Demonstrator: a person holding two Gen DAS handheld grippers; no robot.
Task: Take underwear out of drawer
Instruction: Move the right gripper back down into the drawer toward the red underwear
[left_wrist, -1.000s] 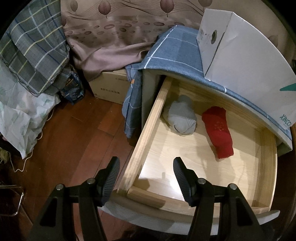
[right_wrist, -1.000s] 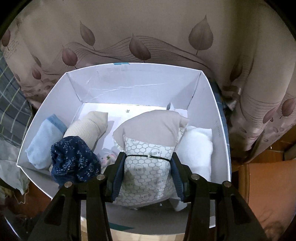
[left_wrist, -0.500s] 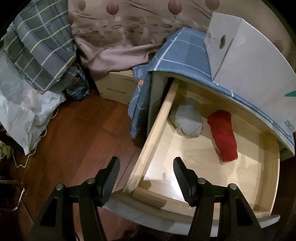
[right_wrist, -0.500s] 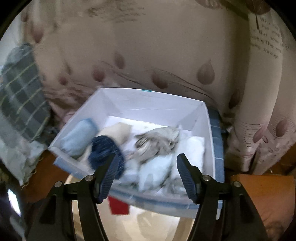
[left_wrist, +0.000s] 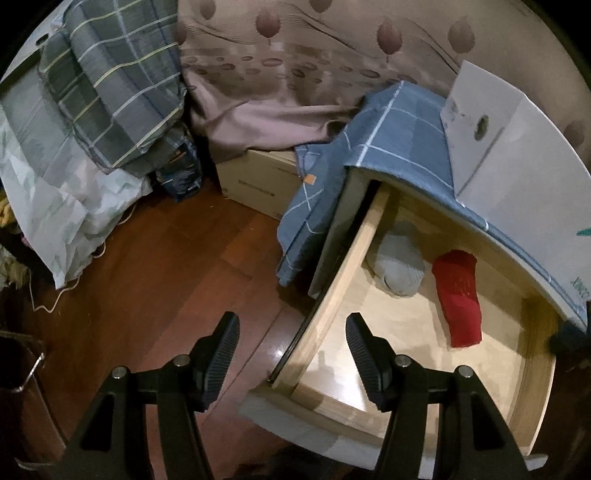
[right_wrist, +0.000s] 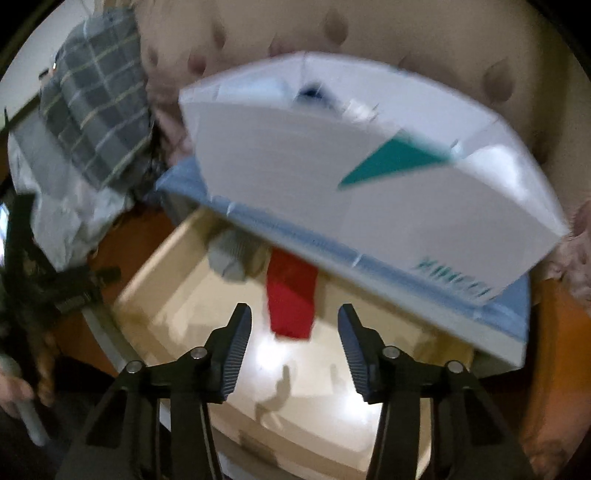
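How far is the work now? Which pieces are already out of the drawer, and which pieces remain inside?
Done: the white box on top of the cabinet holds some items, blurred here. In hand: nothing; the right gripper is open above the red piece, and the left gripper is open at the drawer's left edge. Left: the red piece and the grey piece lie in the drawer.

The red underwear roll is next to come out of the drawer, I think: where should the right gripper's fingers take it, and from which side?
Grip the red underwear roll across its narrow width, near the end toward the drawer front. Its far end lies under the cabinet top, so come from above and in front. The open right gripper already lines up with it; the wooden drawer floor around it is bare.
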